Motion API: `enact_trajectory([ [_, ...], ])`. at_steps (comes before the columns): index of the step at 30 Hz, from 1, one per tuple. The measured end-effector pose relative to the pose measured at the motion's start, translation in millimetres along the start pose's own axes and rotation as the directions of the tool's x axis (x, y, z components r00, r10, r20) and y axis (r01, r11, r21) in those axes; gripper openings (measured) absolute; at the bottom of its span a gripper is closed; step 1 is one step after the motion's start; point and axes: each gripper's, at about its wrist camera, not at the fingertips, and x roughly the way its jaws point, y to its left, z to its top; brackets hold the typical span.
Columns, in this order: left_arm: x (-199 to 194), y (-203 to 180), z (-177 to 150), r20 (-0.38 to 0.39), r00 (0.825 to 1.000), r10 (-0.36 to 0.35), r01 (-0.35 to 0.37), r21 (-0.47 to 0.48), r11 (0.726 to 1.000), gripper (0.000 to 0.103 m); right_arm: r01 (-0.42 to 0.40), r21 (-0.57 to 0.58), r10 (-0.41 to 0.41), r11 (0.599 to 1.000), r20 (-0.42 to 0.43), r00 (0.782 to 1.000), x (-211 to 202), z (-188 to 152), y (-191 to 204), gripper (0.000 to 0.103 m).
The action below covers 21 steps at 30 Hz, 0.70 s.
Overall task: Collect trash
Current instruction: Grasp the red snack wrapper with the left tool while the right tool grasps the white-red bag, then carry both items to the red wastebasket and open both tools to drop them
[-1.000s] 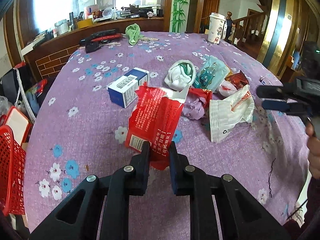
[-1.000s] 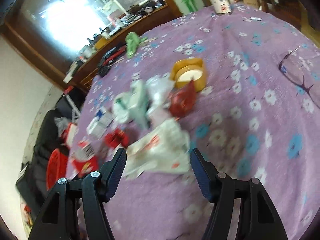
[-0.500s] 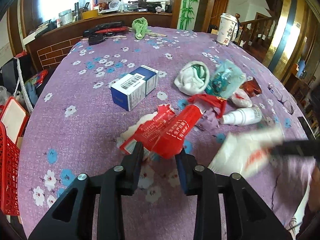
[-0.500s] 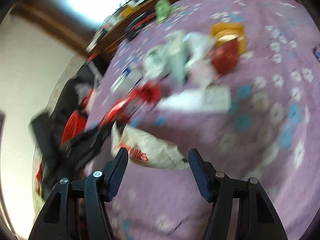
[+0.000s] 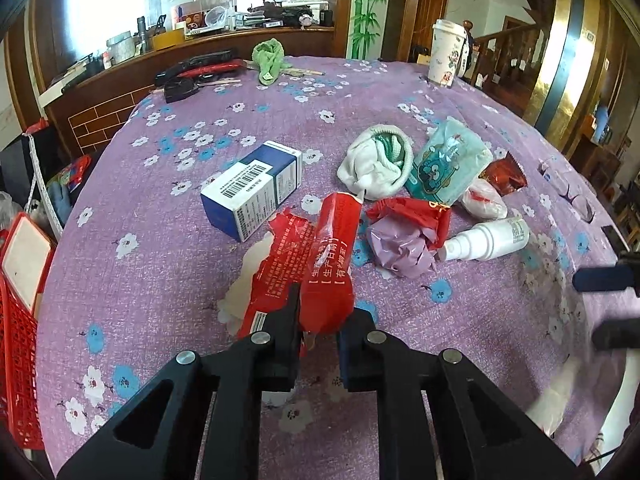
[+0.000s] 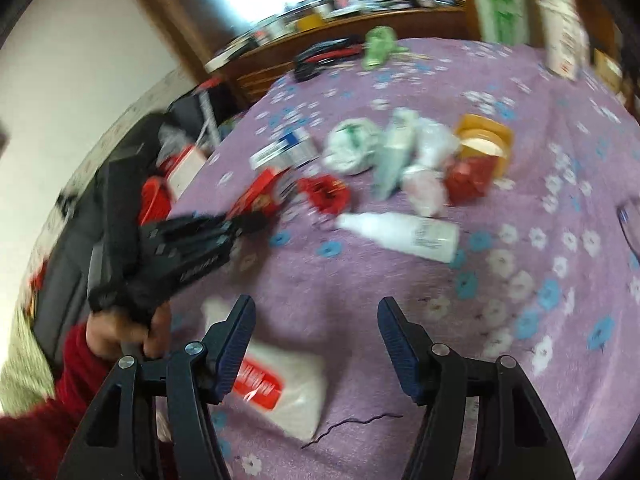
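Purple floral tablecloth (image 5: 168,264) holds litter; left tongs (image 5: 320,320) pinching a red wrapper (image 5: 320,256), right tongs (image 6: 316,328) spread.

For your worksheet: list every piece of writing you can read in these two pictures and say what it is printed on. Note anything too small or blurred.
"生产日期", bracketed: on the red wrapper pinched in the left gripper.
"有" begins its next line; the rest is unclear.
Blue and white box: barcode, print too small.
White bottle: label too small.
White bag: red print blurred.
Paper cup: pictures, no readable words.
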Motion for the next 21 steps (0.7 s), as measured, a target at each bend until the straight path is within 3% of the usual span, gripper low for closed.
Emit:
enact_trajectory([
  [4, -11.1, 9.1, -3.6, 0.018, 1.0, -0.009, 0.01, -0.032, 0.999, 0.014, 0.005, -0.234, -0.014, 0.972, -0.038, 0.999, 11.8, -11.2, 33.9, 0.075],
  [8, -28.4, 19.1, -9.9, 0.038, 0.999, -0.017, 0.019, -0.06, 0.998, 0.013, -0.003, -0.434, -0.041, 0.901, -0.091, 0.995, 29.8, -23.4, 59.4, 0.076],
  [10, -37.5, 24.3, -14.5, 0.049, 0.999, -0.019, 0.023, -0.071, 0.997, 0.013, 0.032, -0.511, -0.09, 0.859, -0.089, 0.992, 38.2, -27.5, 66.9, 0.076],
  [12, -45.5, 28.5, -18.9, 0.059, 0.998, -0.024, 0.029, -0.079, 0.996, 0.013, 0.051, -0.547, -0.124, 0.836, -0.097, 0.987, 47.5, -28.0, 66.5, 0.076],
  [15, -54.3, 33.3, -24.0, 0.074, 0.997, -0.036, 0.042, -0.09, 0.995, 0.013, 0.029, -0.542, -0.122, 0.84, -0.137, 0.983, 60.3, -25.6, 57.8, 0.076],
  [17, -59.8, 35.7, -28.6, 0.084, 0.996, -0.041, 0.049, -0.098, 0.994, 0.013, 0.031, -0.524, -0.127, 0.851, -0.148, 0.981, 66.8, -26.1, 53.9, 0.065],
  [18, -62.4, 37.2, -31.1, 0.09, 0.995, -0.039, 0.049, -0.105, 0.993, 0.013, 0.021, -0.509, -0.119, 0.86, -0.161, 0.98, 69.7, -26.7, 53.4, 0.049],
  [21, -67.3, 39.4, -36.8, 0.103, 0.994, -0.033, 0.044, -0.111, 0.993, 0.013, 0.052, -0.464, -0.121, 0.884, -0.12, 0.985, 66.7, -27.4, 54.8, 0.045],
])
